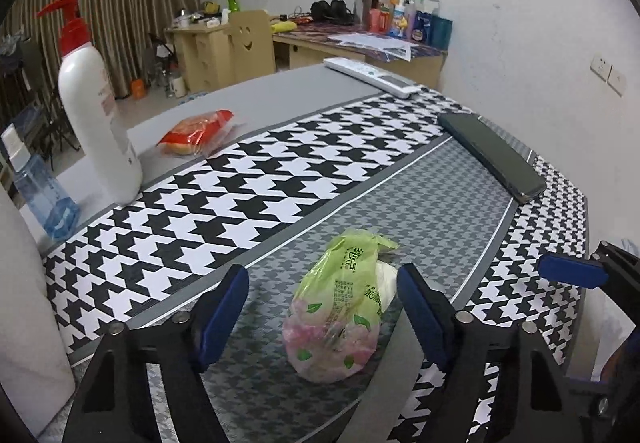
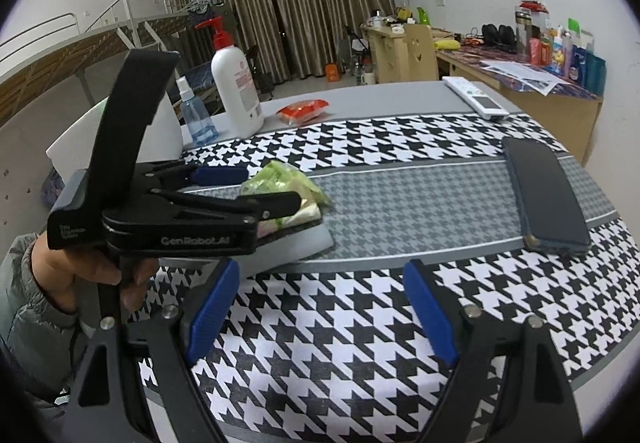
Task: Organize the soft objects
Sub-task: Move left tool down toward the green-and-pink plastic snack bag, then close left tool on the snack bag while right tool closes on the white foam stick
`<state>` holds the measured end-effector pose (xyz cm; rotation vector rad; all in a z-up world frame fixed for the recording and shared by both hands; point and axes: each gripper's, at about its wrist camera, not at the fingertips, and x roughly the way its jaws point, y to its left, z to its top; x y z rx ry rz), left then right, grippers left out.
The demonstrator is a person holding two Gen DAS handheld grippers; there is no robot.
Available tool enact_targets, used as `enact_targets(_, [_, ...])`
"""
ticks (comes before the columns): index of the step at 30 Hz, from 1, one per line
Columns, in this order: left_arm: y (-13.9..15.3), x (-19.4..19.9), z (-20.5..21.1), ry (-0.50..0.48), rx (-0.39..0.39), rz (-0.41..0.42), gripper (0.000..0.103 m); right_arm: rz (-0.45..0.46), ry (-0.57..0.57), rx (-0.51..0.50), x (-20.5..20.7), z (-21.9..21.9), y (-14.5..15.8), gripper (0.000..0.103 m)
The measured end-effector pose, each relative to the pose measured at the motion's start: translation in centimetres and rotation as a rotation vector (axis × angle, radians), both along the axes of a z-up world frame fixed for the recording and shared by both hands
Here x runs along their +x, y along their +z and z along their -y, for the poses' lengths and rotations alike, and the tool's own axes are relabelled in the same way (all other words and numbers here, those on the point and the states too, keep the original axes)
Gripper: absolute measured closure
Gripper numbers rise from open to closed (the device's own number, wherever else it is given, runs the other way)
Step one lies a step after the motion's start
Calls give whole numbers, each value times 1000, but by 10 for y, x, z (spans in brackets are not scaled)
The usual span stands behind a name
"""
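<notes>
A soft green tissue pack [image 1: 340,307] with pink flowers lies on the grey band of the table mat. My left gripper [image 1: 324,313] is open, its blue pads on either side of the pack and not touching it. In the right wrist view the pack [image 2: 284,183] shows partly hidden behind the left gripper [image 2: 256,187]. A red snack bag [image 1: 198,131] lies further back on the grey table; it also shows in the right wrist view [image 2: 302,110]. My right gripper [image 2: 320,311] is open and empty over the houndstooth mat near the front edge.
A white pump bottle [image 1: 96,115] and a blue spray bottle [image 1: 44,199] stand at the left. A dark phone [image 1: 492,155] lies on the right. A white remote [image 1: 370,77] lies at the far end. A white chair back [image 2: 120,131] stands beside the table.
</notes>
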<state>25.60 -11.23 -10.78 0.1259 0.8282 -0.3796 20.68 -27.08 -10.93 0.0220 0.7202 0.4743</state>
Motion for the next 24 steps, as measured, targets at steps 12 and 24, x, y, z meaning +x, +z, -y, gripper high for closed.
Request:
enact_targets(12, [-10, 11, 0, -17, -29, -48, 72, -44, 32, -3, 17, -14, -8, 16])
enact_targets(24, [-2, 1, -19, 23, -66, -23, 79, -87, 35, -18, 32, -28, -15, 16])
